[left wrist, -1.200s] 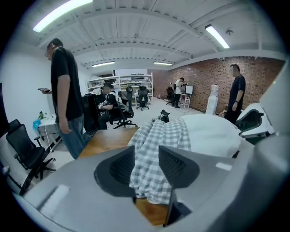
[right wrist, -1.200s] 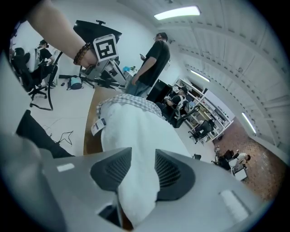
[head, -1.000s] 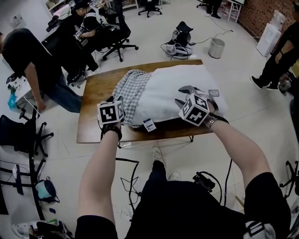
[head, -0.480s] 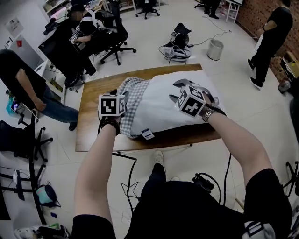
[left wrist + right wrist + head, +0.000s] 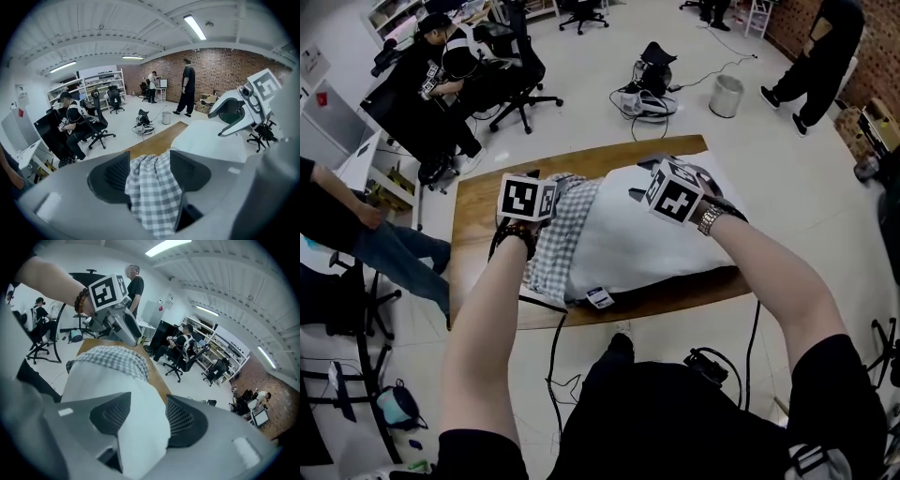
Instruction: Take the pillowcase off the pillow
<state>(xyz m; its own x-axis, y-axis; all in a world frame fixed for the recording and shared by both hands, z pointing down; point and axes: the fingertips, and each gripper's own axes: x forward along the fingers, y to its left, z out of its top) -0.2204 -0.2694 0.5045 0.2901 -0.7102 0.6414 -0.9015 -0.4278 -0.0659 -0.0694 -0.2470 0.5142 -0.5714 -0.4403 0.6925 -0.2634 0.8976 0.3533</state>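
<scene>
A white pillow (image 5: 647, 234) lies across the wooden table (image 5: 478, 206). The grey checked pillowcase (image 5: 558, 234) is bunched over its left end. My left gripper (image 5: 525, 180) is over the far part of that bunch. In the left gripper view its jaws (image 5: 150, 161) have just been opening, and the checked cloth (image 5: 152, 192) fills the gap between them without a visible pinch. My right gripper (image 5: 645, 180) is over the pillow's far right part. Its jaws (image 5: 143, 408) have also just been opening, and they straddle a white bulge of pillow (image 5: 136, 427).
A white tag (image 5: 600, 297) hangs at the pillow's near edge. People sit at desks at the back left (image 5: 441, 66), and one stands close at the left (image 5: 366, 225). Another person walks at the back right (image 5: 820, 52). A bin (image 5: 727, 94) and cables lie beyond the table.
Both grippers have moved away from me across the pillow, towards the table's far side. The pillow has stayed where it was. The person at the back right has walked further off.
</scene>
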